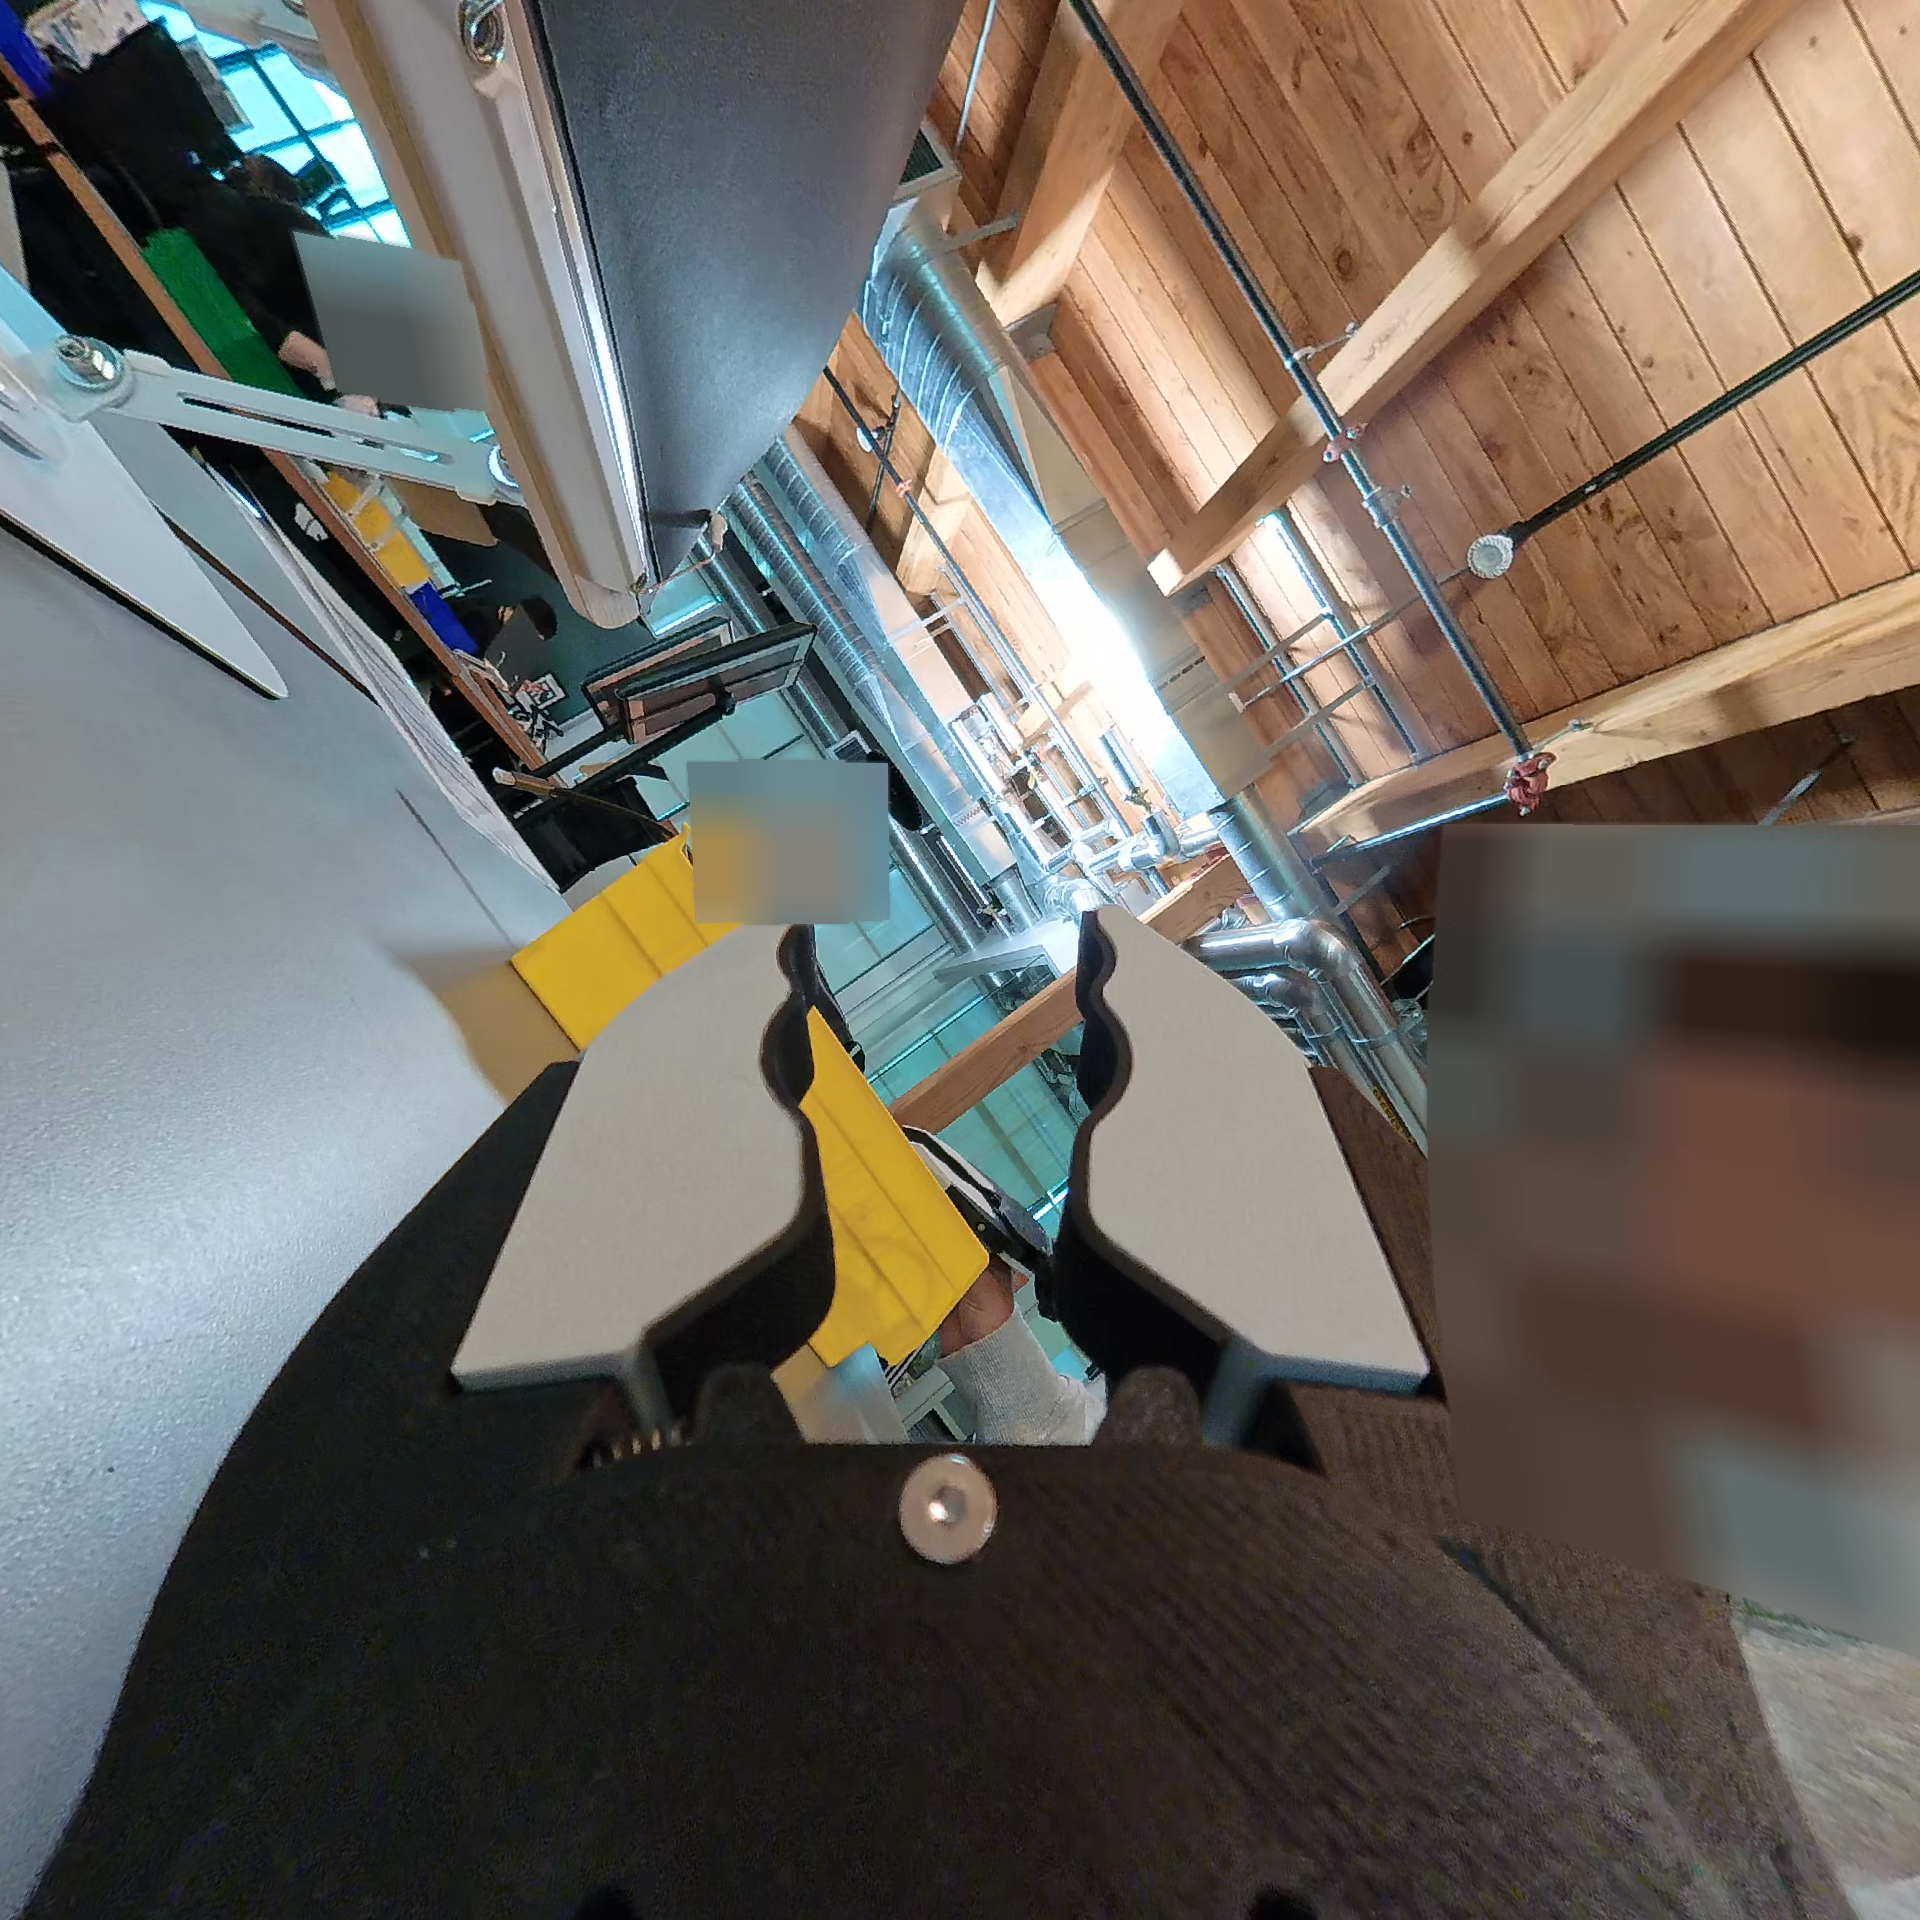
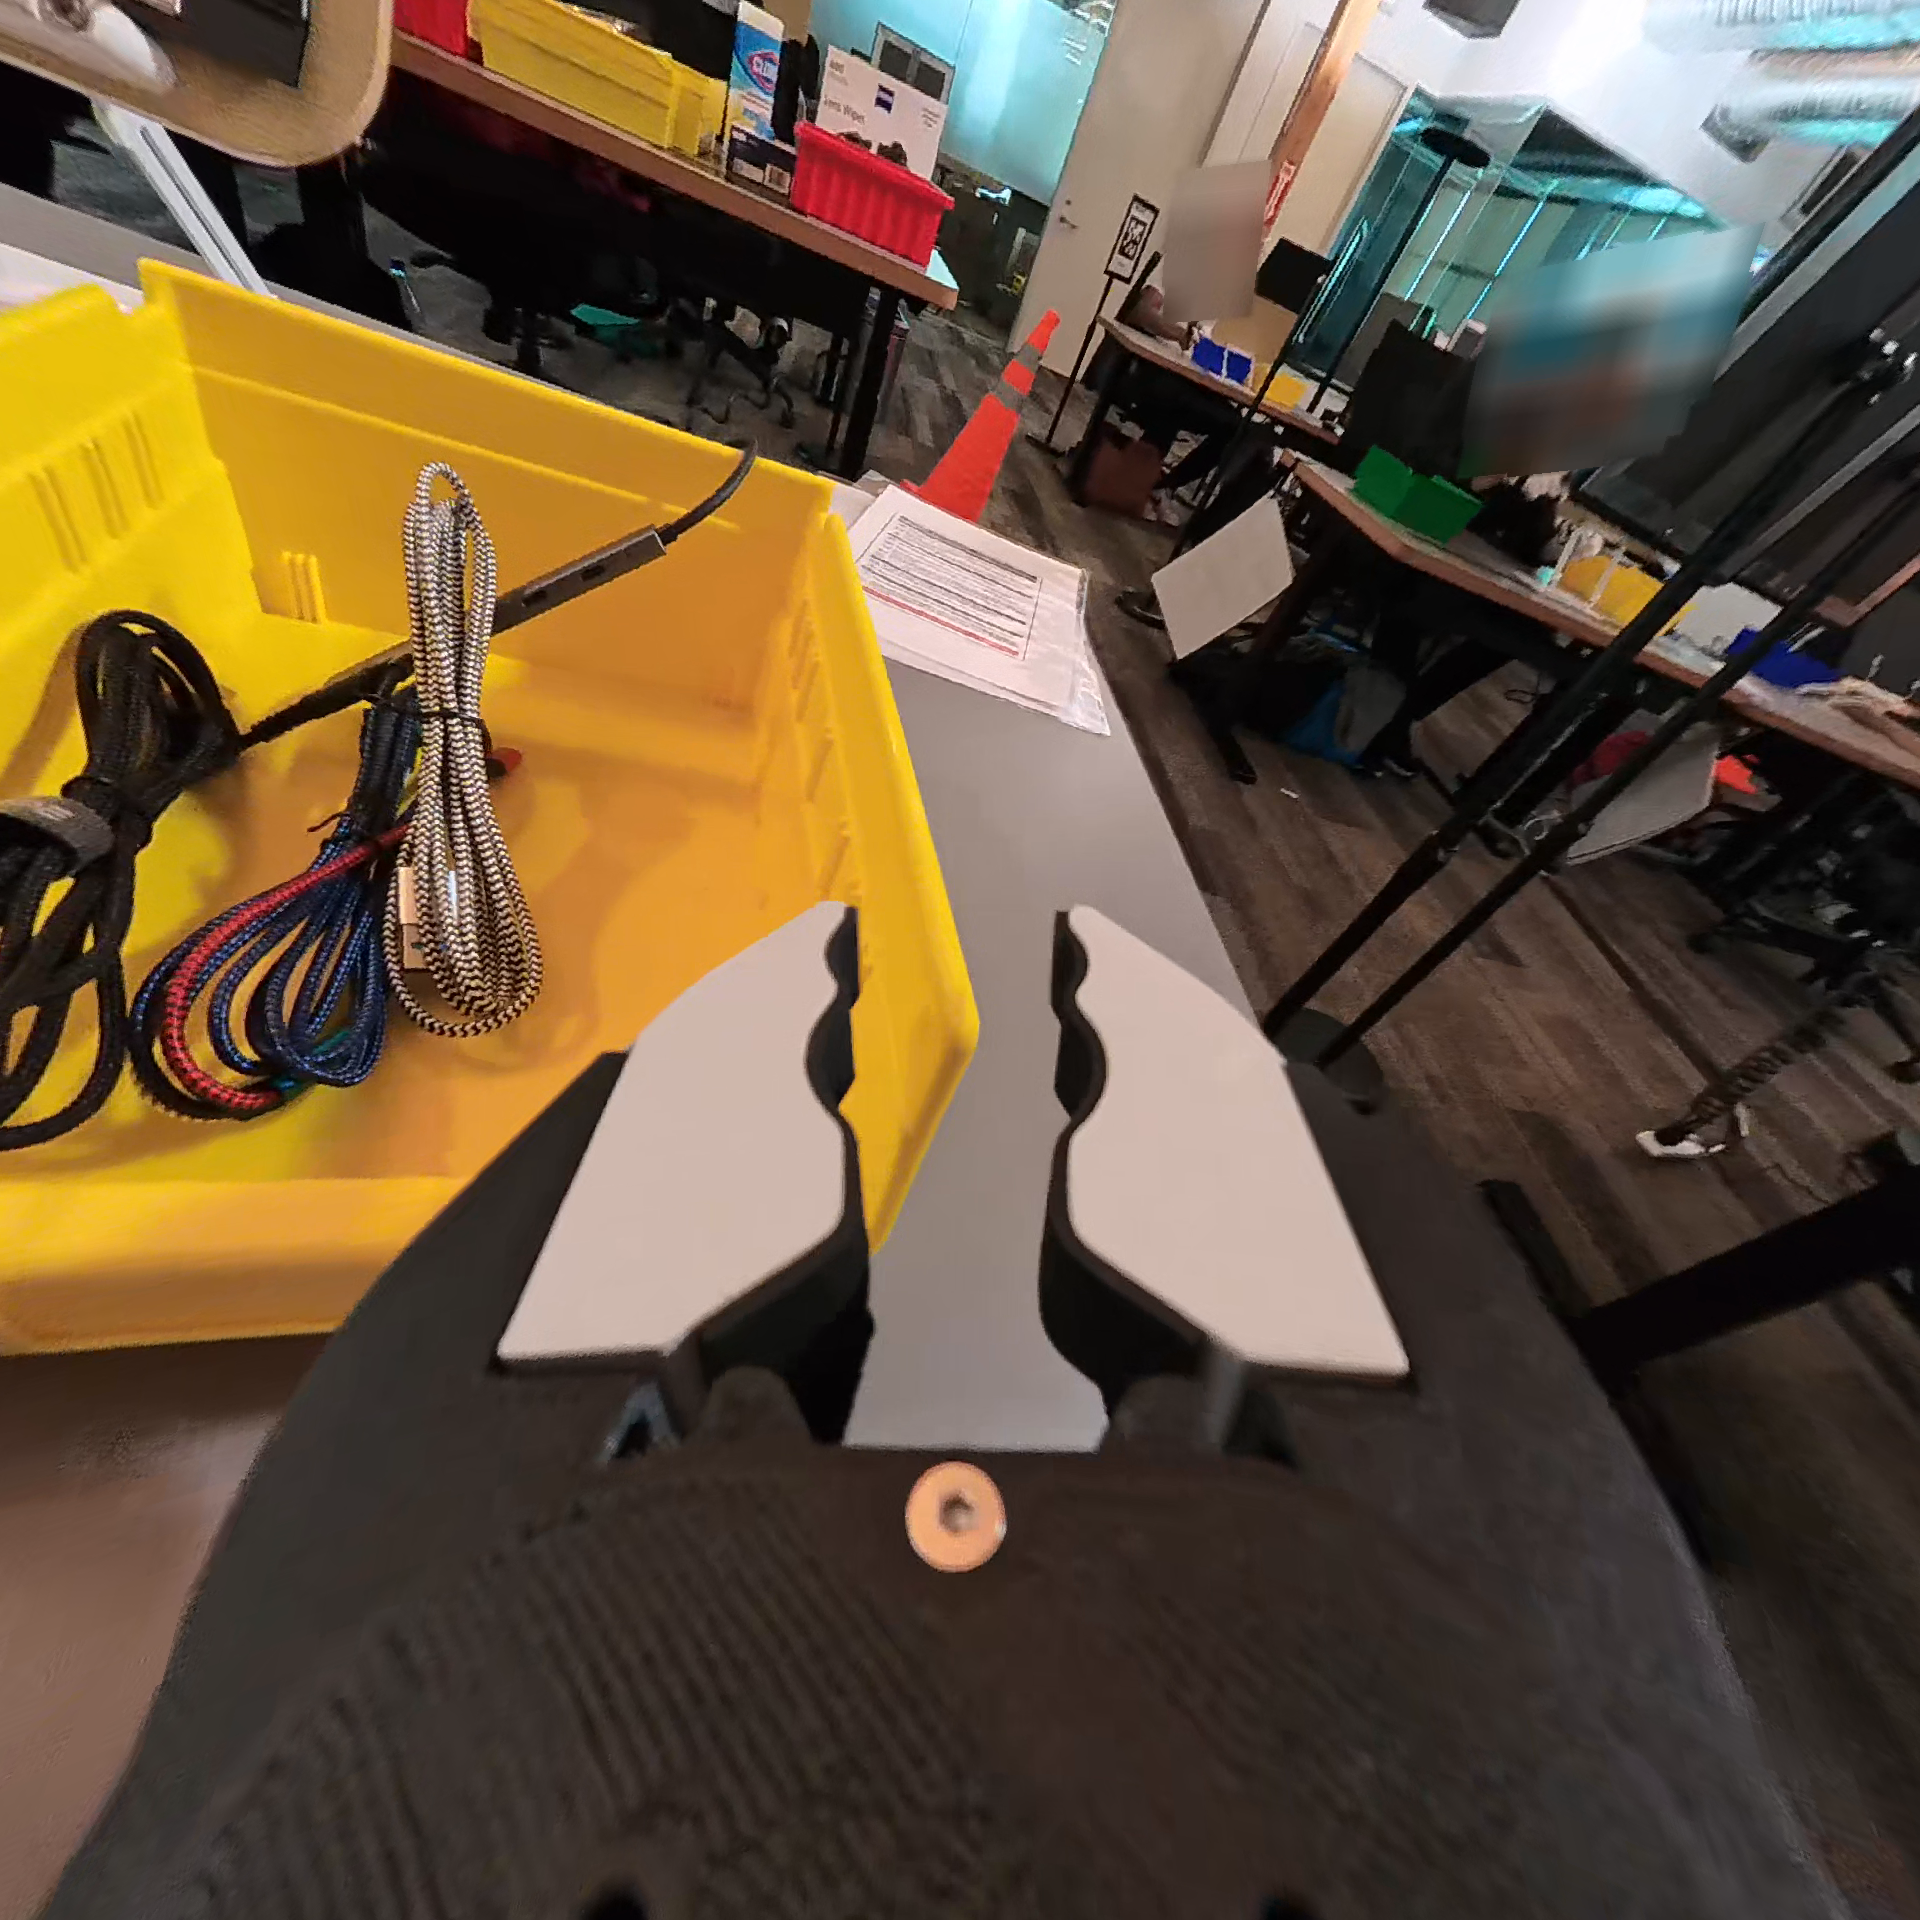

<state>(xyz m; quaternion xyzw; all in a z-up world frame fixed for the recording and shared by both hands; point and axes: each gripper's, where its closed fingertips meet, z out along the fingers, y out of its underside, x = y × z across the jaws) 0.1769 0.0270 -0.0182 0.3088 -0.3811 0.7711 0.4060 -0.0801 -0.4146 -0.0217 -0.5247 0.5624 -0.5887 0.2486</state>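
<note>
My right claw (image 2: pixel 956 920) is spread, empty, low over the grey tabletop (image 2: pixel 997 831) just beside the yellow bin (image 2: pixel 665 748) w/ bundled cables (image 2: pixel 457 769) inside. My left claw (image 1: pixel 940 935) is spread too, tipped toward the wood ceiling (image 1: pixel 1455 312), the bin's edge just behind it.

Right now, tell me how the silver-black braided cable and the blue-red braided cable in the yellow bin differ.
The silver-black cable is a long narrow bundle leaning up the bin; the blue-red cable lies flat with its loops fanned out. The silver-black cable shows a metallic plug; the blue-red cable's plug isn't visible. Both are braided, tied bundles in the yellow bin.
</note>
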